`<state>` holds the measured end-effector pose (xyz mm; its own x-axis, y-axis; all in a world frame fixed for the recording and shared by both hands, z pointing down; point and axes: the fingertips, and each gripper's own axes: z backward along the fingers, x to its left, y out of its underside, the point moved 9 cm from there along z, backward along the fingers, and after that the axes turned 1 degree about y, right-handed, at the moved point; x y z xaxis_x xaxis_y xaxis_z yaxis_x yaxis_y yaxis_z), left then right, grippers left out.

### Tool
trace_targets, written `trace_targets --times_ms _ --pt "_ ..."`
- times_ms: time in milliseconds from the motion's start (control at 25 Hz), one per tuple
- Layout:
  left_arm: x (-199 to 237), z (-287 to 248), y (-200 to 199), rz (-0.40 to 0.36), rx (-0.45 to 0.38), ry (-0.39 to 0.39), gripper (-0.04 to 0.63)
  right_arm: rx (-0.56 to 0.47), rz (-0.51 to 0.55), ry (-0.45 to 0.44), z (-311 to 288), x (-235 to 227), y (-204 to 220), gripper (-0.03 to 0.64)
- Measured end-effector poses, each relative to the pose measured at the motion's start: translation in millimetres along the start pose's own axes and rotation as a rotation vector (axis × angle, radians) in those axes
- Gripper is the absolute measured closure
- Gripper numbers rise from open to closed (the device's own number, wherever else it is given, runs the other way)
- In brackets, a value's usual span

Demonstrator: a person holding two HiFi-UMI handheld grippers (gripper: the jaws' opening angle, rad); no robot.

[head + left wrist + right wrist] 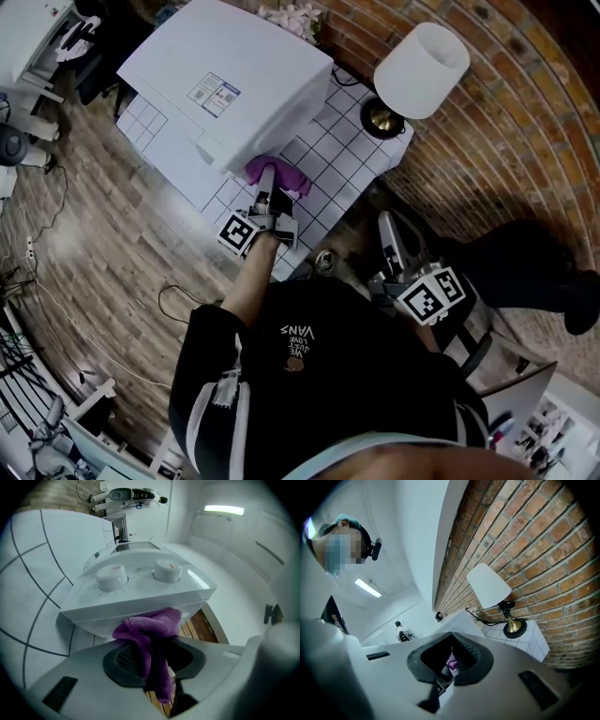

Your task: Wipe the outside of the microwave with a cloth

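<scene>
The white microwave [225, 84] stands on a white tiled table [347, 141]. My left gripper [269, 187] is shut on a purple cloth [281, 174] and presses it against the microwave's near corner. In the left gripper view the cloth [150, 625] bunches between the jaws, just under the microwave's edge [140, 597] that carries two round white knobs [111, 576]. My right gripper [385, 223] is held low beside the table's near-right edge, apart from the microwave. Its jaws meet at the tips [453, 635] with nothing between them.
A lamp with a white shade [420, 58] and brass base [380, 117] stands on the table's right corner against the brick wall [506, 122]. Wood floor with a cable [178, 300] lies to the left. The lamp [490, 585] also shows in the right gripper view.
</scene>
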<state>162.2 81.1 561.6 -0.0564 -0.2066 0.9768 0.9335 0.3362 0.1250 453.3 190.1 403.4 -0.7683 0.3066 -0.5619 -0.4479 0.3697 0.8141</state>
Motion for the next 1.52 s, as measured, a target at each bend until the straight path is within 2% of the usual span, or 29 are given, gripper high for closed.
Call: trace_targets --times_ms 160,280,480,560,800,1000,1160,1320,1440,1520 --pt "16 -36 15 0.003 0.057 -0.005 0.466 -0.043 -0.01 0.082 18 -10 -4 0.617" --pt "19 -71 30 0.013 0.095 0.028 0.466 -0.077 -0.021 0.155 33 -18 -5 0.617" --pt "31 -125 48 0.003 0.142 0.035 0.466 -0.11 -0.046 0.26 54 -26 -2 0.617" --pt "33 -146 56 0.004 0.159 0.048 0.466 -0.122 -0.054 0.294 61 -27 -2 0.617" --pt "48 -188 76 0.025 0.199 0.019 0.466 -0.141 -0.063 0.368 77 -31 -1 0.617" --pt "54 -205 80 0.0 0.236 0.0 0.466 -0.137 -0.074 0.381 78 -31 0 0.617" --pt "50 -198 81 -0.016 0.271 0.016 0.466 -0.13 -0.077 0.367 71 -30 1 0.617" --pt "40 -165 85 -0.003 0.31 0.041 0.466 -0.118 -0.069 0.331 59 -24 1 0.617" --pt "30 -128 82 0.055 0.287 0.059 0.466 -0.088 -0.064 0.268 43 -21 0 0.617" --pt "27 -100 79 0.082 0.269 0.041 0.466 -0.068 -0.058 0.228 32 -18 2 0.617"
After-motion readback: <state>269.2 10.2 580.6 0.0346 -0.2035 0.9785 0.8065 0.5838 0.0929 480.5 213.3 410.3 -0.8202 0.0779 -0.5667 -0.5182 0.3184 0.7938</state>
